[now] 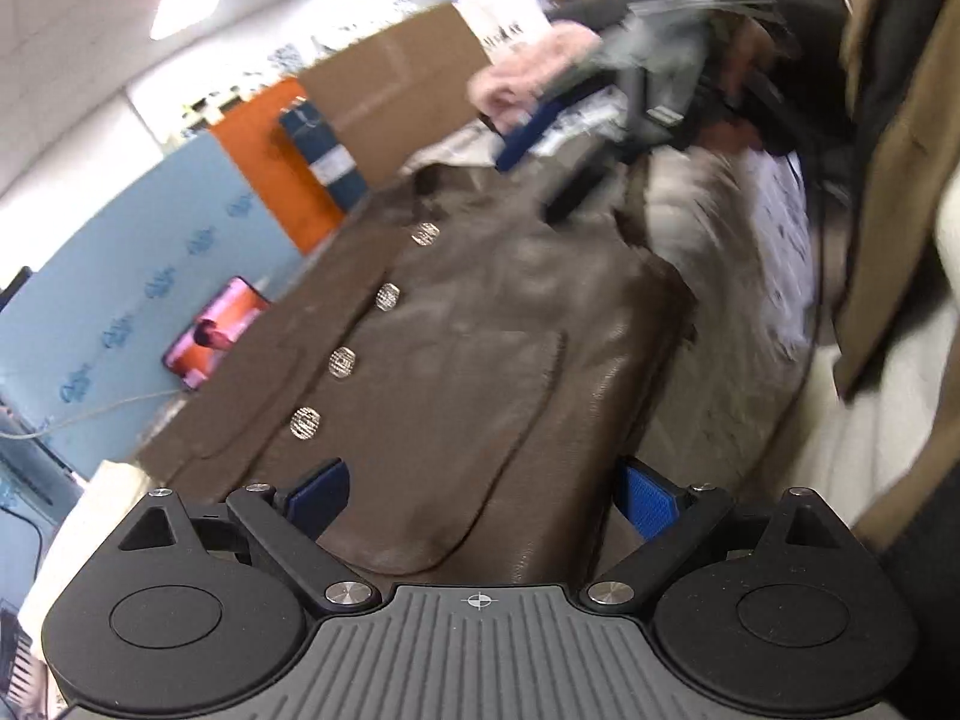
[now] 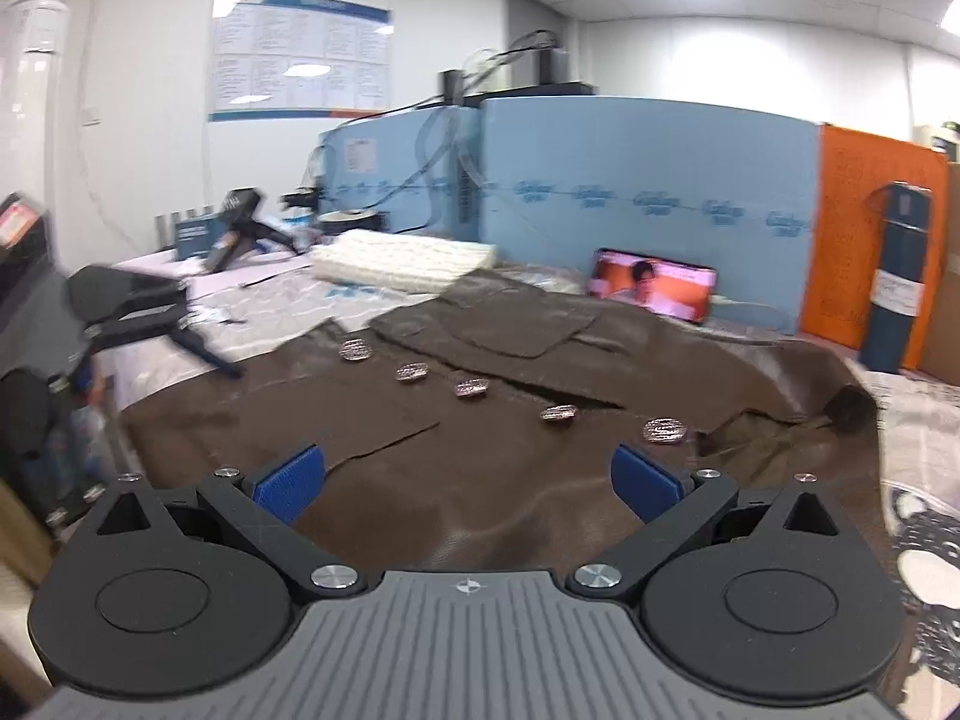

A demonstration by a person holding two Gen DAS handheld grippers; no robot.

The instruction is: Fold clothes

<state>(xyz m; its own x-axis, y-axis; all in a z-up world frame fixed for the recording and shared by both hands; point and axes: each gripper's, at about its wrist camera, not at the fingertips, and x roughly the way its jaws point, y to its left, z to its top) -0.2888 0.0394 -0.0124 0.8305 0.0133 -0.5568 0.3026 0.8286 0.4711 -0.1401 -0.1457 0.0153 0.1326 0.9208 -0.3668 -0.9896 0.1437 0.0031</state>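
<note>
The brown jacket (image 2: 492, 456) covered most of the table (image 2: 270, 306), leaving bare strips along its far and side edges. A blue partition (image 2: 648, 180) closed off the far side, with a phone (image 2: 651, 292) propped against it. A folded white knit (image 2: 408, 258) lay beyond the hem. Above the jacket the air stood unobstructed.

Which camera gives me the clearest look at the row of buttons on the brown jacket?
The right wrist view: five silver buttons run in a sharp line across the brown jacket, with the collar end in sight. The left wrist view shows only four buttons, tilted and blurred, though more of the jacket's pocket side.
</note>
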